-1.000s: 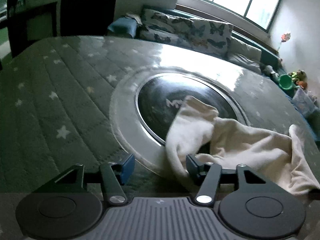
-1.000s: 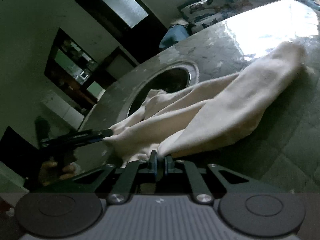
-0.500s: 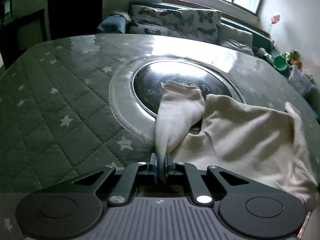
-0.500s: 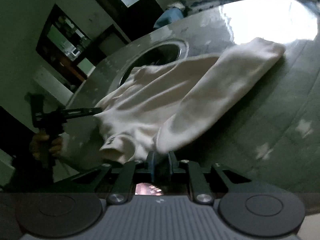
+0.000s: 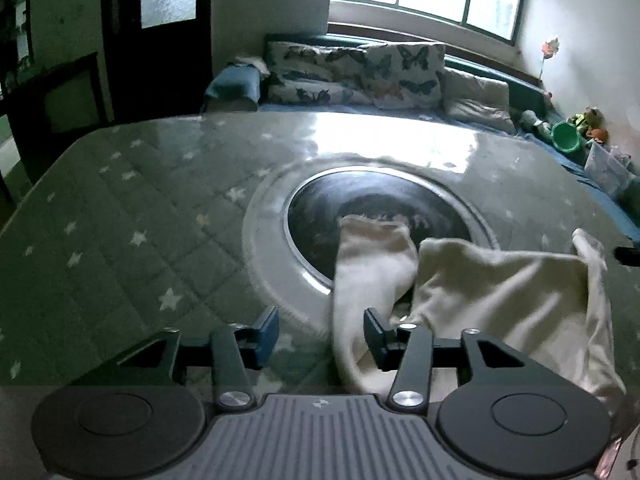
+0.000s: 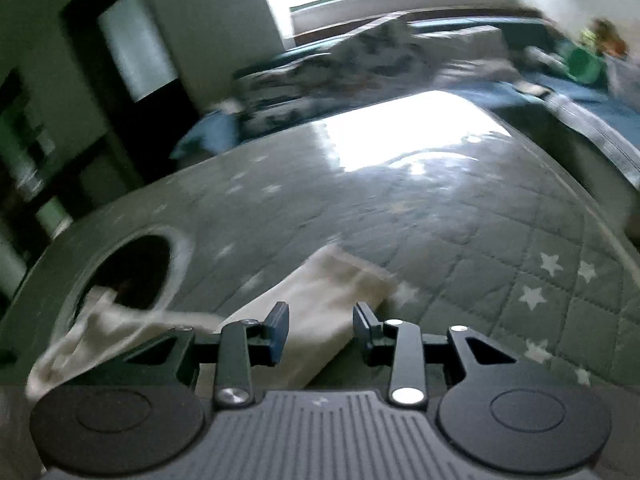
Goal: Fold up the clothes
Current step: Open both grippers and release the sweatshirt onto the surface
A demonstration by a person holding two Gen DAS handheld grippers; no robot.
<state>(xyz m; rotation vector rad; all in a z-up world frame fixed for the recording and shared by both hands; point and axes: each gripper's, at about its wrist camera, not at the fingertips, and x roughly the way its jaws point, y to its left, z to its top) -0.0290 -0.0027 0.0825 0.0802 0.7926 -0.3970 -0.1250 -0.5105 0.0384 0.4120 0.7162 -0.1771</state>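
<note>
A cream long-sleeved top (image 5: 492, 292) lies on the grey star-quilted table (image 5: 132, 216). In the left wrist view one sleeve (image 5: 372, 264) runs from the dark round inset toward my left gripper (image 5: 322, 330), which is open, the sleeve lying between its fingers near the right one. In the right wrist view another sleeve (image 6: 320, 320) lies on the quilt under my right gripper (image 6: 320, 322), which is open around it. That view is blurred.
A dark round glass inset (image 5: 384, 216) with a pale rim sits mid-table. A sofa with butterfly cushions (image 5: 360, 76) stands behind the table. A green bucket (image 5: 566, 140) and toys are at the far right. The table's right edge (image 6: 600, 216) drops off.
Both grippers have opened and let go of the sleeves they held half a second ago. The garment has dropped onto the table. The right gripper has swung, blurring its view.
</note>
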